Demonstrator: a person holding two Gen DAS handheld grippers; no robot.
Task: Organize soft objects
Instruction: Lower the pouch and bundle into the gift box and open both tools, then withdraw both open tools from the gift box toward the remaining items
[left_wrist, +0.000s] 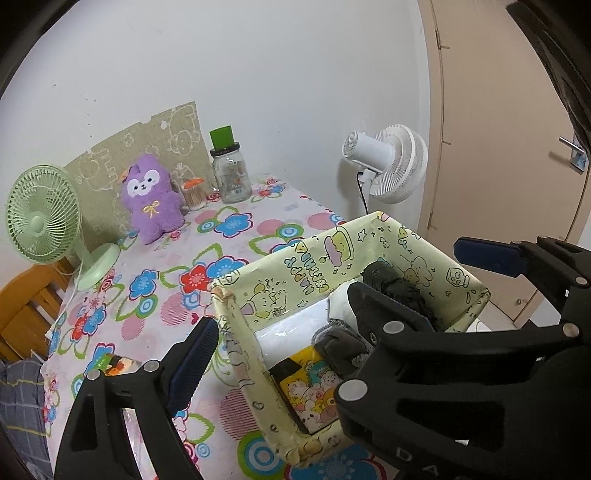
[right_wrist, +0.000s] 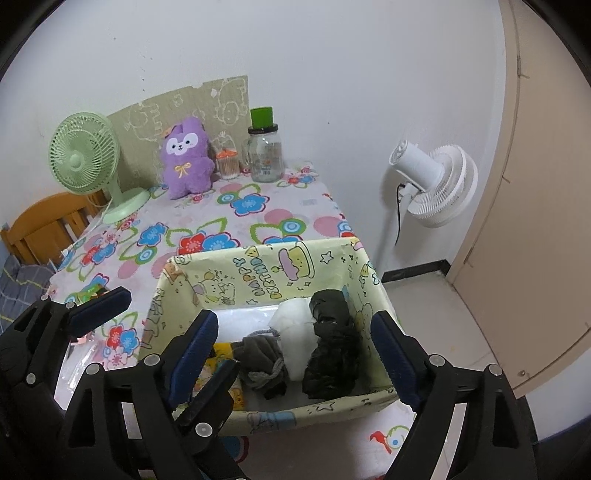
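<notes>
A pale yellow cartoon-print box (right_wrist: 258, 273) stands at the table's near right corner. In it lie a black cloth (right_wrist: 332, 343), a white soft piece (right_wrist: 299, 332), a rolled grey cloth (right_wrist: 262, 354) and a yellow cartoon packet (left_wrist: 310, 387). My right gripper (right_wrist: 293, 321) hangs open above the box's near side, its pads on nothing. My left gripper (left_wrist: 295, 332) is open too, at the box's left wall; its right finger is hidden behind the right gripper (left_wrist: 408, 269). A purple plush toy (left_wrist: 151, 195) sits against the back wall.
On the flowered tablecloth (right_wrist: 243, 206) stand a green desk fan (left_wrist: 40, 218), a glass jar with a green lid (left_wrist: 229, 173) and a small swab pot (left_wrist: 194, 194). A white floor fan (right_wrist: 432, 184) and a beige door (right_wrist: 535, 221) are to the right. A wooden chair (right_wrist: 40, 229) is left.
</notes>
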